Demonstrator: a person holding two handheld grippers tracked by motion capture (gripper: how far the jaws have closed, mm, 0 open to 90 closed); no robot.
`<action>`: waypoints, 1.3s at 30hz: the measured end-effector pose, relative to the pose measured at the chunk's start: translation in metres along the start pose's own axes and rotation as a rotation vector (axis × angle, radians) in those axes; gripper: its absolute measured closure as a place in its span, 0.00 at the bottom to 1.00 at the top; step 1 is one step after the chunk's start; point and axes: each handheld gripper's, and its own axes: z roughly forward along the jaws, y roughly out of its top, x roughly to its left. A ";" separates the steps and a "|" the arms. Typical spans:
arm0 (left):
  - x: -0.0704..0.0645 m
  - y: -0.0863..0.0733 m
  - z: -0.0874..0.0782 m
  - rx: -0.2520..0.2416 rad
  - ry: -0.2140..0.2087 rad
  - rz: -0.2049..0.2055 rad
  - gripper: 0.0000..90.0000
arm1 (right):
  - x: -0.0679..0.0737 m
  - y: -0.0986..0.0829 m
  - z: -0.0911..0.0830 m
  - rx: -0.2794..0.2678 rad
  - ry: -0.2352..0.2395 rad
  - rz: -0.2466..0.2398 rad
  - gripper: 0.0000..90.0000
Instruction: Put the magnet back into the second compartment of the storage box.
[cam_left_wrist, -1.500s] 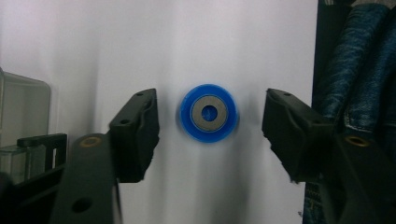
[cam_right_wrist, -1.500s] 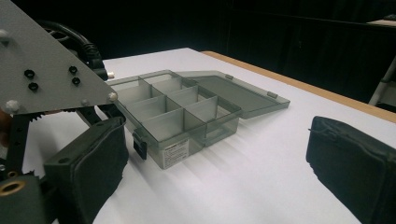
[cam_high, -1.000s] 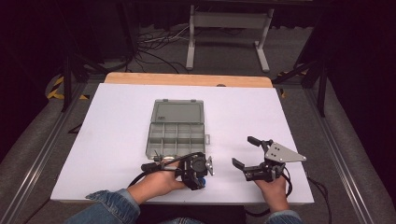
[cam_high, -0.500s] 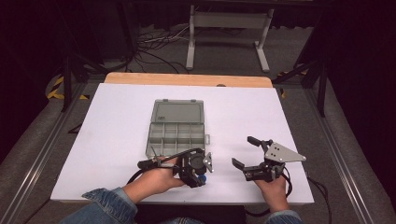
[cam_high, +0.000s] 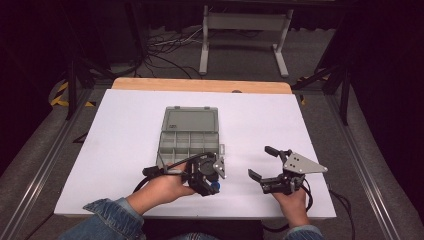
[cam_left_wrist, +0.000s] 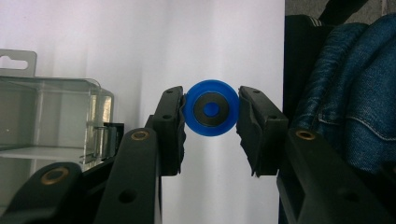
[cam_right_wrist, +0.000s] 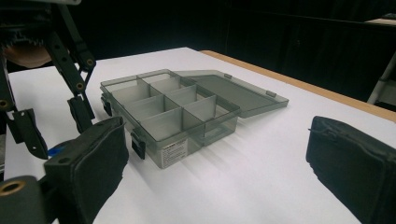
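Observation:
A small blue disc (cam_left_wrist: 211, 108) with a dark ring in its face sits clamped between the jaws of my left gripper (cam_left_wrist: 211, 122), so that gripper is shut on it. From above, the left gripper (cam_high: 210, 184) lies just in front of the near edge of a grey clear-plastic organizer box (cam_high: 190, 135), with the blue disc (cam_high: 214, 187) at its tip. The box has its lid open flat and several compartments that look bare. My right gripper (cam_high: 263, 163) rests to the right of the box, open, nothing between its jaws.
The white table top (cam_high: 115, 135) has bare room left, right and beyond the box. A wooden strip (cam_high: 200, 85) edges the far side. Denim sleeves come in at the near edge. The right gripper view shows the box (cam_right_wrist: 177, 112) ahead and the left gripper (cam_right_wrist: 46, 98) at its left.
My left hand has shifted slightly forward and to the right, toward the box's near edge, still holding the blue disc. The right gripper has stayed put.

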 end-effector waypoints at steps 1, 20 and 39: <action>-0.001 0.000 -0.001 -0.003 0.003 -0.009 0.70 | 0.000 0.000 0.000 -0.001 0.000 0.000 0.07; 0.017 -0.015 -0.042 -0.081 0.042 -0.067 0.70 | 0.000 0.000 0.000 0.001 0.003 0.003 0.07; 0.049 -0.049 -0.073 -0.130 0.109 -0.183 0.70 | 0.000 0.000 0.001 0.003 0.002 0.001 0.07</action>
